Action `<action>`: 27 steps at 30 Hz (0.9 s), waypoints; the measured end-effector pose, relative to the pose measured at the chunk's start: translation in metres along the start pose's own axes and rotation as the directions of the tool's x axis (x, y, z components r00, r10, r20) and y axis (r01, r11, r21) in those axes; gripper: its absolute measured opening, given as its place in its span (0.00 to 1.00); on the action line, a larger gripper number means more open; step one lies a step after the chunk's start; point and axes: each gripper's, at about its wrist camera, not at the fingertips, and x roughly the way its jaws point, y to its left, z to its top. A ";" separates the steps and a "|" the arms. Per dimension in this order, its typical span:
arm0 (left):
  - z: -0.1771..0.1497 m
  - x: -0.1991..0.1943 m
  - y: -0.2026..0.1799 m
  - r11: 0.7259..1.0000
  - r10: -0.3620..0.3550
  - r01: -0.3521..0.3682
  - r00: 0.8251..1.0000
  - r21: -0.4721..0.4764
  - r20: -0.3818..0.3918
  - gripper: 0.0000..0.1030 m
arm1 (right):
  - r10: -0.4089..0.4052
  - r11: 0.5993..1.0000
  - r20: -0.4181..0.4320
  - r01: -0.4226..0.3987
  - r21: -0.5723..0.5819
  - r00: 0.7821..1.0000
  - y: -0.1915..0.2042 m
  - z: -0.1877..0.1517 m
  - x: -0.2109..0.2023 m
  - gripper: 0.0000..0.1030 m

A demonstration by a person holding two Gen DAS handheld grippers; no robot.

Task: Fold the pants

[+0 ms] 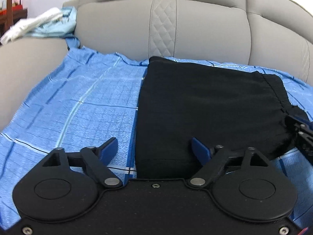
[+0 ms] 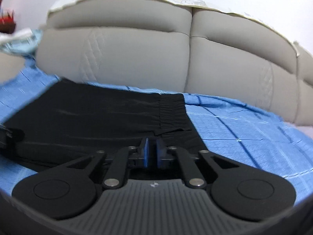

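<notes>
My left tool (image 1: 154, 148) hangs wide apart and released, its blue pads (image 1: 109, 150) straddling the near left corner of the folded black pants (image 1: 205, 105) without pressing on them. The pants lie flat as a dark block on the blue checked sheet (image 1: 78, 101) that covers the seat of the beige sofa (image 1: 195, 25), their elastic waistband (image 2: 172, 113) toward the right end. Over in my right wrist view, the right tool (image 2: 152, 152) sits low at the near edge of the pants, just below the waistband, its two blue fingers (image 2: 145, 152) drawn close with only a narrow gap between them; I cannot tell whether any cloth is pinched in that gap. From the left view the right tool (image 1: 301, 131) shows at the right edge of the pants. On the sofa's left armrest, well apart from the pants, a pale blue and white bundle of cloth (image 1: 49, 25) lies rumpled.
</notes>
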 end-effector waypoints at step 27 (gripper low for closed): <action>-0.033 -0.009 -0.017 0.998 -0.049 0.051 0.997 0.045 -0.064 1.00 | 0.076 0.996 -0.102 -0.072 0.044 0.992 0.002 -0.039 -0.032 1.00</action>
